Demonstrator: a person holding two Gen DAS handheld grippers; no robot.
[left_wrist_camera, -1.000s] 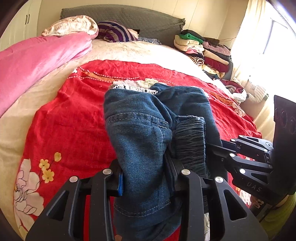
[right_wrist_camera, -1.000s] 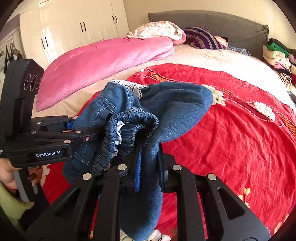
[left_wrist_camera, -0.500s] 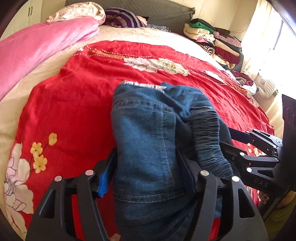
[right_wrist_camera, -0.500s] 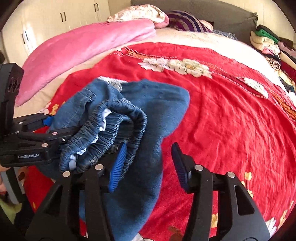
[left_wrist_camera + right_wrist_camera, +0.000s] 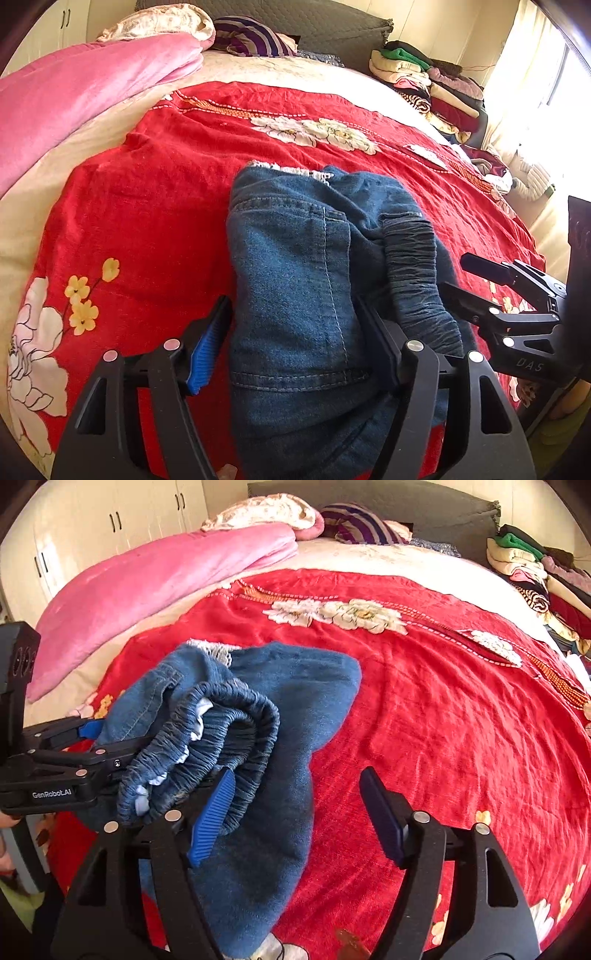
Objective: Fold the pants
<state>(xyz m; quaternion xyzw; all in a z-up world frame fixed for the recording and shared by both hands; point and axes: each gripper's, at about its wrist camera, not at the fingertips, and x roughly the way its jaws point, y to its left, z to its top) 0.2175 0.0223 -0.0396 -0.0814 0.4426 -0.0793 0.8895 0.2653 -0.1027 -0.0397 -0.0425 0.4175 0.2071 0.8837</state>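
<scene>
Denim pants [image 5: 295,280] lie in a folded bundle on the red floral blanket [image 5: 147,206], close to the near edge of the bed, with the far half of the blanket bare beyond them. The bundle is thick because the legs are doubled over, and the gathered elastic waistband [image 5: 221,734] sits on top at the side of the right gripper. A strip of white lace [image 5: 291,170] shows at the far end of the bundle.

Both tools have just been opening. The left gripper [image 5: 291,332] has its jaws apart on either side of the denim; the cloth is between them, but the blue pad [image 5: 207,347] stands clear of the fabric, so nothing is pinched there. The right gripper [image 5: 299,812] also stands with jaws apart; its left pad [image 5: 214,812] rests against the waistband, while the right one is over bare blanket, so it clamps nothing.

I judge that the pants were set down here on purpose: low, near the edge where the person stands, so that the fold keeps its shape when the grip is let go. The waistband is bunched and raised, and it probably needs pressing flat.
</scene>
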